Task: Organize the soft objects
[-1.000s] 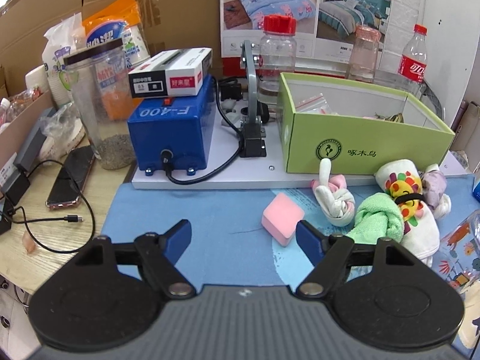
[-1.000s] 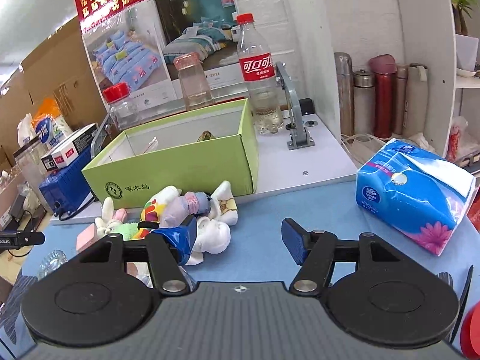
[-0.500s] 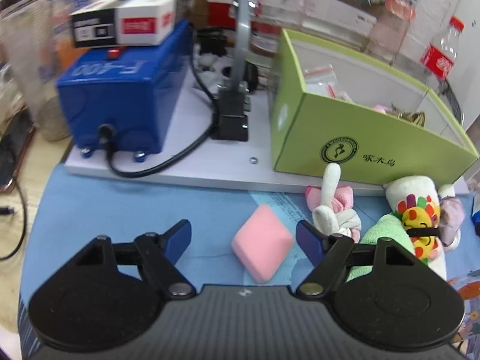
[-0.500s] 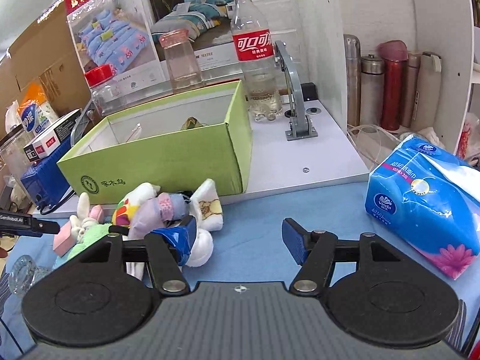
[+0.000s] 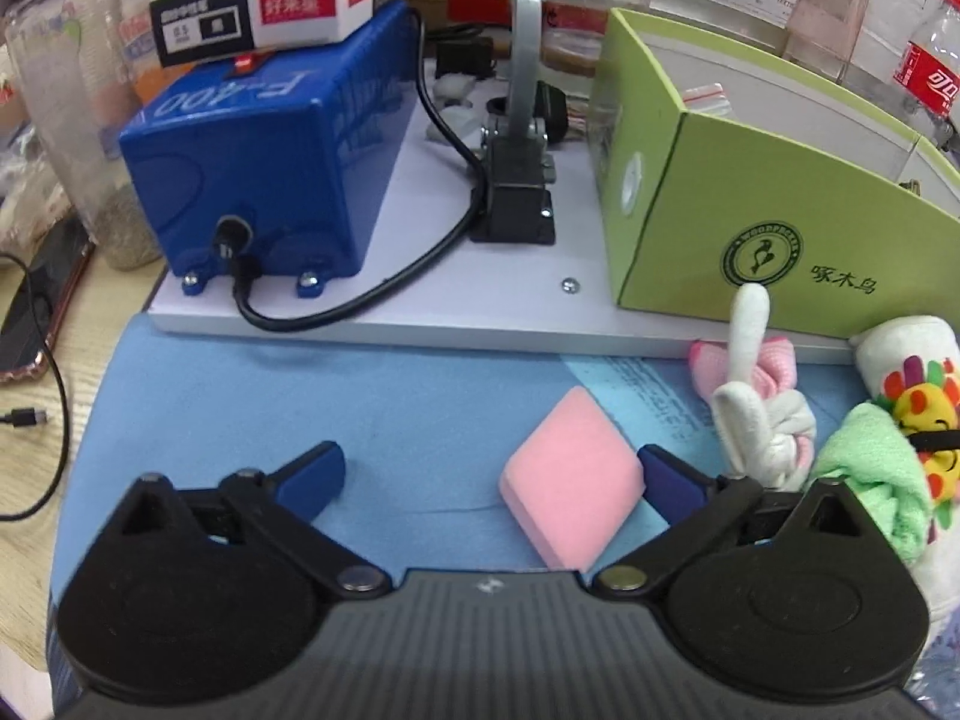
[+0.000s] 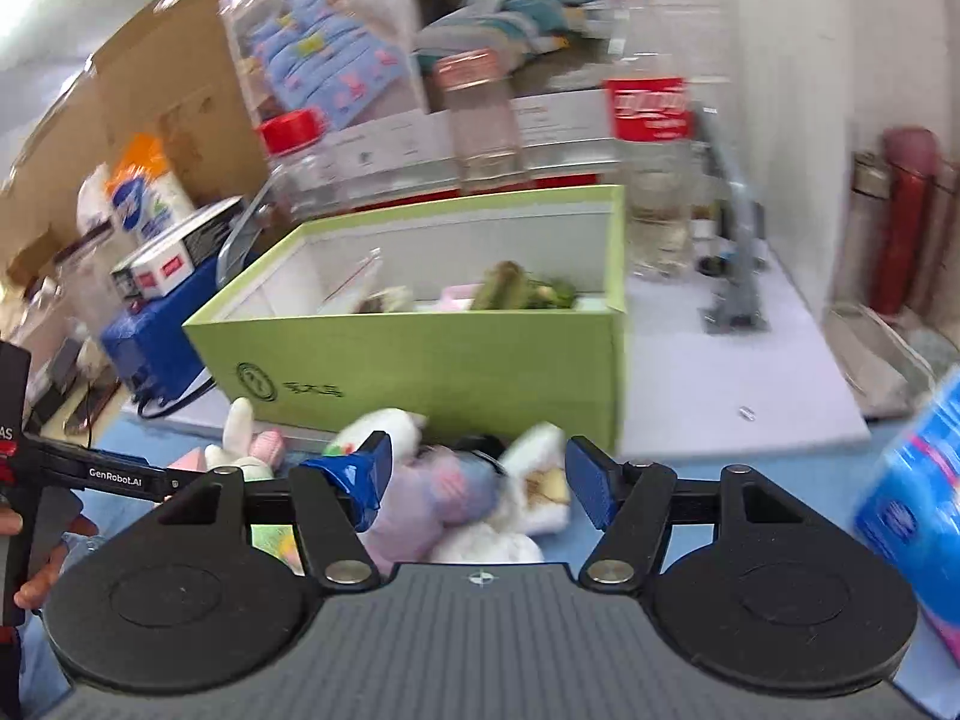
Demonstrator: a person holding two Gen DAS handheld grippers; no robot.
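Left gripper (image 5: 489,471), jaws just opened wide, straddles the pink square foam sponge (image 5: 573,480) lying on the blue mat (image 5: 252,396), unclamped. Right gripper (image 6: 478,471), jaws apart, frames the heap of plush toys (image 6: 444,498) before the green cardboard box (image 6: 432,360).

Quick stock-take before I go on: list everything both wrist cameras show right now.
box: 1, green, on the white board
sponge: 1, pink, on the blue mat, between the open left fingers
rabbit toy: 1, white and pink, below the box
towel: 1, green, right of the rabbit toy
plush pile: several, pale mixed colours, before the box
machine: 1, blue, left on the board
cola bottle: 1, red label, behind the box
tissue pack: 1, blue, far right
left hand-held gripper: open, just widened
right hand-held gripper: open, over the plush pile
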